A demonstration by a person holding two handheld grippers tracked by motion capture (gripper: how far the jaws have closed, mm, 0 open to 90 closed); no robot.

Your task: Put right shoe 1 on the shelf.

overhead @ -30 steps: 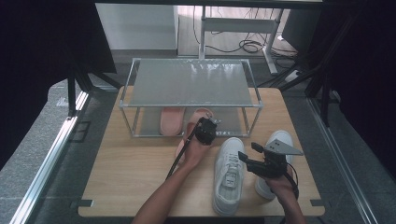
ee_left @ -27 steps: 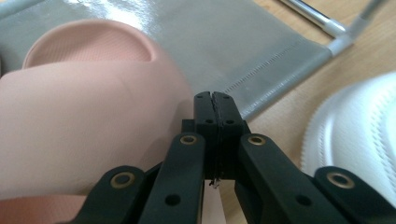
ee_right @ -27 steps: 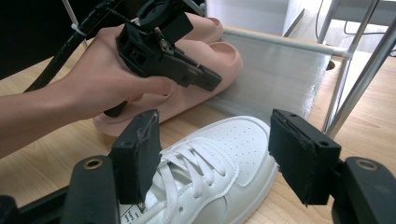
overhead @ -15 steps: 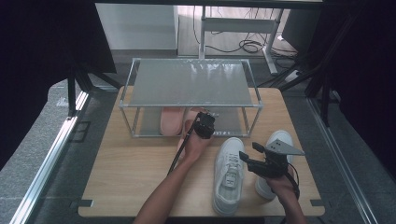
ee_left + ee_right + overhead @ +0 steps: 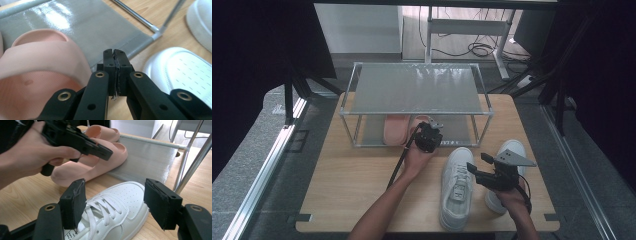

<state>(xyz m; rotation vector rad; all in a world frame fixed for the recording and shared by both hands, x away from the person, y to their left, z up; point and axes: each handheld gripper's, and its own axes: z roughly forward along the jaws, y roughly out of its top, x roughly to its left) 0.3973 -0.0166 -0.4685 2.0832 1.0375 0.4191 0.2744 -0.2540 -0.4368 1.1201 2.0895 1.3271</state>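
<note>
Hovering beside pink slipper (image 5: 37, 65), left gripper (image 5: 115, 72) fingers pressed together, empty, right gripper (image 5: 115, 202) fingers spread above white sneaker (image 5: 117, 202)

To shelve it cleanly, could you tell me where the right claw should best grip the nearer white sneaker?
Probably across the laced midfoot of the sneaker, coming from above and behind. The right claw already stands open astride it, and the sides there look narrow and roughly parallel; the toe is broader and rounded.

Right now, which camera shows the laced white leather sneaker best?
The high view: the laced white leather sneaker lies whole on the wooden table. The right gripper view gives its laces and toe between open jaws; the left gripper view catches just its perforated toe.
</note>
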